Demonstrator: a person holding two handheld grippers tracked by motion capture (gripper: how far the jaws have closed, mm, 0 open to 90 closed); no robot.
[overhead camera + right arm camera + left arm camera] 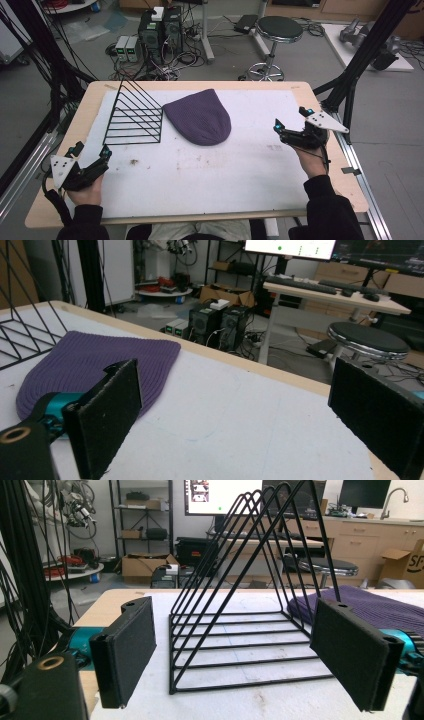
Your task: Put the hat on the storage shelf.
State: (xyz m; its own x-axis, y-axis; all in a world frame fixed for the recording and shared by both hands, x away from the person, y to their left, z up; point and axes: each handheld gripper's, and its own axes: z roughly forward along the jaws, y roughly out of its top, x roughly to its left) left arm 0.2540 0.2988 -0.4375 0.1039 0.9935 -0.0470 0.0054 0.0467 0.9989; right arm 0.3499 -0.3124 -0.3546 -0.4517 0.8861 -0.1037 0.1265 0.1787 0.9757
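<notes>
Your left hand-held gripper [92, 152] and right hand-held gripper [291, 119] sit spread, empty; purple beanie [199, 122] lies mid-worktop [200, 180], crown toward you, brim partly behind the wire rack [135, 116].

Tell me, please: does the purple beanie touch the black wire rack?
Cannot tell. In the high view the purple beanie meets the black wire rack at its right edge with no visible gap, but contact is not plain.
</notes>
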